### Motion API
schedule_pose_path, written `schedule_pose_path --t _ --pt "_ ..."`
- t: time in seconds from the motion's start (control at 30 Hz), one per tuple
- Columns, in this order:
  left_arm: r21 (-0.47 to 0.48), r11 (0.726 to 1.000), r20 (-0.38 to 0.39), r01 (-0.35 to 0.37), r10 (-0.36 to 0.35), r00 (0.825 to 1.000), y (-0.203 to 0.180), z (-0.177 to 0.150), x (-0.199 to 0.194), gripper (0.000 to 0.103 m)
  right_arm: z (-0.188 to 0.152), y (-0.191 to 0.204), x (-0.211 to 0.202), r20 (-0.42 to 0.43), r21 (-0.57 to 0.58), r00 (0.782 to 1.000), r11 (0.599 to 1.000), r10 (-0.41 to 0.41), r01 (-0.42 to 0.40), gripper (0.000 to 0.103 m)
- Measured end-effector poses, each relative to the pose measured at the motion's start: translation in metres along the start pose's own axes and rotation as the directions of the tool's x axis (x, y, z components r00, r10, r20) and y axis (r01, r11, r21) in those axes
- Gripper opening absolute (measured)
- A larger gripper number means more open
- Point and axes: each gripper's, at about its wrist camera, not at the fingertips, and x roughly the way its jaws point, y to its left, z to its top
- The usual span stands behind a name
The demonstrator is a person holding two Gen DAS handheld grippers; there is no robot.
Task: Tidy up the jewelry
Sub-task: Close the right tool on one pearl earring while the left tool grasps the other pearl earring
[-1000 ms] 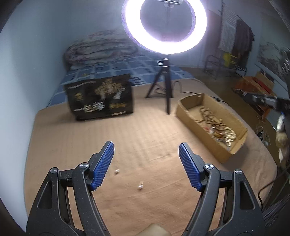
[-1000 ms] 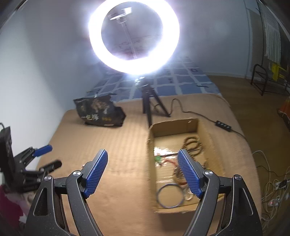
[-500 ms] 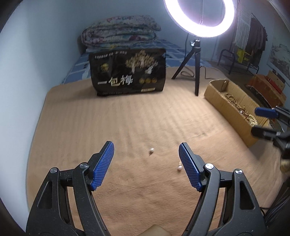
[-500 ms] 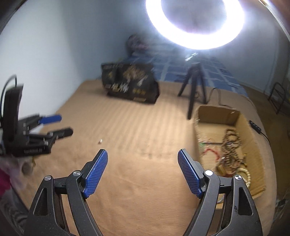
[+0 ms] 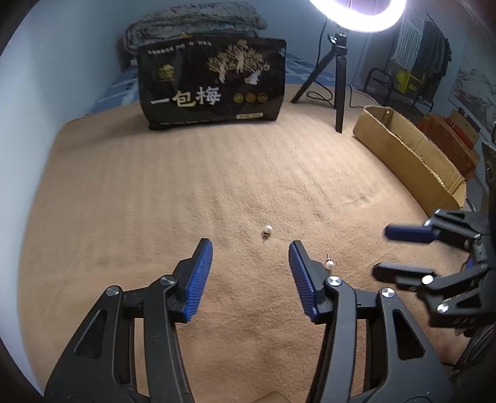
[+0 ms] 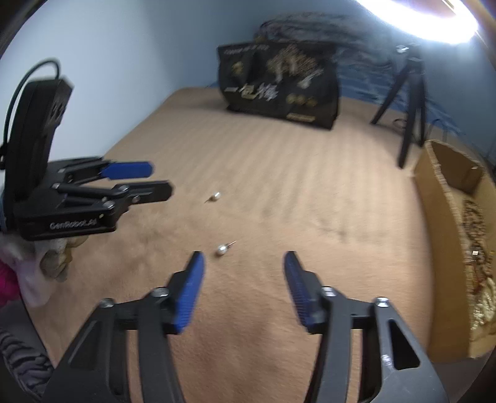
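Observation:
Two pearl stud earrings lie on the tan blanket. In the left wrist view one earring lies just ahead of my open, empty left gripper, and the other earring lies beside its right finger. In the right wrist view the nearer earring lies just ahead of my open, empty right gripper, by its left finger; the farther earring lies near the left gripper. The right gripper shows at right in the left wrist view. A cardboard box holds beaded jewelry.
A black printed bag stands at the back of the blanket. A ring light on a tripod stands beside the cardboard box. Folded bedding lies behind the bag. A clothes rack and boxes stand at far right.
Both grippers have swung left and down, away from the box, toward the two earrings on the blanket. Both stay open and empty.

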Motion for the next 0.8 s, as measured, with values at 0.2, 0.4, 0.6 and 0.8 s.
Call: schedule_pose_path --t 0.2,0.4,0.6,0.8 --pt "0.02 0.999 -0.026 0.03 -0.03 0.999 -0.004 -0.001 0.02 0.044 0.004 0.001 0.018 -0.02 0.011 0.998 0.999 0.052 -0.051 0.028" --pt "0.021 0.999 -0.039 0.039 -0.038 0.999 -0.004 0.0 0.033 0.04 0.006 0.012 0.034 -0.038 -0.039 0.999 0.999 0.029 -0.03 0.025" --pt "0.035 0.998 -0.042 0.046 -0.045 0.998 -0.008 0.005 0.041 0.04 0.007 0.011 0.043 -0.045 -0.039 0.998 0.999 0.032 -0.034 0.019" --pt "0.061 0.997 -0.052 0.038 -0.035 0.998 -0.016 0.009 0.051 0.037 0.006 0.008 0.048 -0.057 -0.039 0.998 0.999 0.016 -0.019 0.009"
